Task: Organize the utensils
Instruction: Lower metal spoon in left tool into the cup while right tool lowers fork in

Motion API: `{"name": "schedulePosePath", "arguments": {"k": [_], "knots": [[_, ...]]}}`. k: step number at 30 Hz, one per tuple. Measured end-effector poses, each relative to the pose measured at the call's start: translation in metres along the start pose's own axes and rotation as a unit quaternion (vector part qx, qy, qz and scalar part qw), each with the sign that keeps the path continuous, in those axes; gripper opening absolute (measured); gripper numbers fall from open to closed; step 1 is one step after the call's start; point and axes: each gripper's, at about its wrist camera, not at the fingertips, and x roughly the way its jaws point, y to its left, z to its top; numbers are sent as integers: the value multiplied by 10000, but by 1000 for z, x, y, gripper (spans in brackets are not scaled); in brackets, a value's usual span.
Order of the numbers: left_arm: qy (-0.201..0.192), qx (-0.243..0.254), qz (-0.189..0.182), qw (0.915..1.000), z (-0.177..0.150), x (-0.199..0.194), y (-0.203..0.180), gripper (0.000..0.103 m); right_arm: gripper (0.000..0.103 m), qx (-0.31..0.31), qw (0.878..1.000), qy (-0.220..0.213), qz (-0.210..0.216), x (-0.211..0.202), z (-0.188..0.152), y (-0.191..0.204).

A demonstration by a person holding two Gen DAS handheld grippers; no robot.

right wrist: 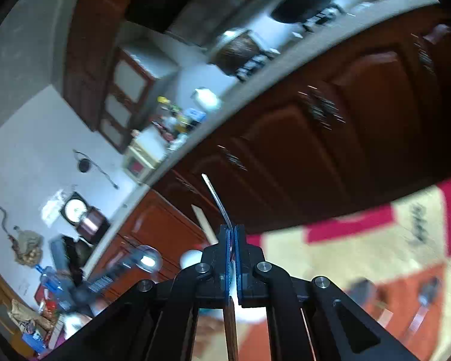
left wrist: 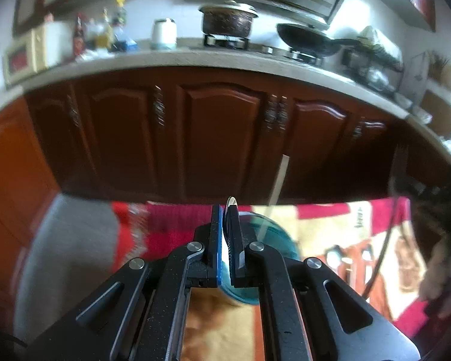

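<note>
In the left wrist view my left gripper (left wrist: 225, 207) is shut on a metal spoon (left wrist: 231, 202), held edge-on, its rounded tip poking out above the fingertips. Just behind it on the patterned cloth stands a teal glass cup (left wrist: 275, 236) with a pale flat handle (left wrist: 281, 177) sticking up out of it. In the right wrist view my right gripper (right wrist: 233, 227) is shut on a thin metal utensil (right wrist: 218, 200). Its narrow blade juts up and left past the fingertips, and a brown handle (right wrist: 231, 328) runs back under the jaws. This view is tilted and blurred.
A red and cream tablecloth (left wrist: 330, 228) covers the table; two more utensils (right wrist: 421, 307) lie on it at the right. Dark wooden cabinets (left wrist: 219, 138) and a counter with pots stand beyond. A person's hand (left wrist: 439, 273) shows at the right edge.
</note>
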Motion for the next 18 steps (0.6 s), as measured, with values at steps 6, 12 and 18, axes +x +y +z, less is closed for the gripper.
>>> {"name": "schedulePosePath", "arguments": {"k": [6, 12, 18], "knots": [[-390, 89, 407, 9984, 7, 7, 8, 2, 2, -306, 9995, -47, 21, 58, 3, 38], [-733, 354, 859, 9930, 10, 18, 8, 2, 2, -577, 9976, -216, -324, 92, -7, 44], [-794, 637, 1059, 9891, -7, 32, 1, 2, 2, -830, 9947, -198, -571, 108, -25, 39]]}}
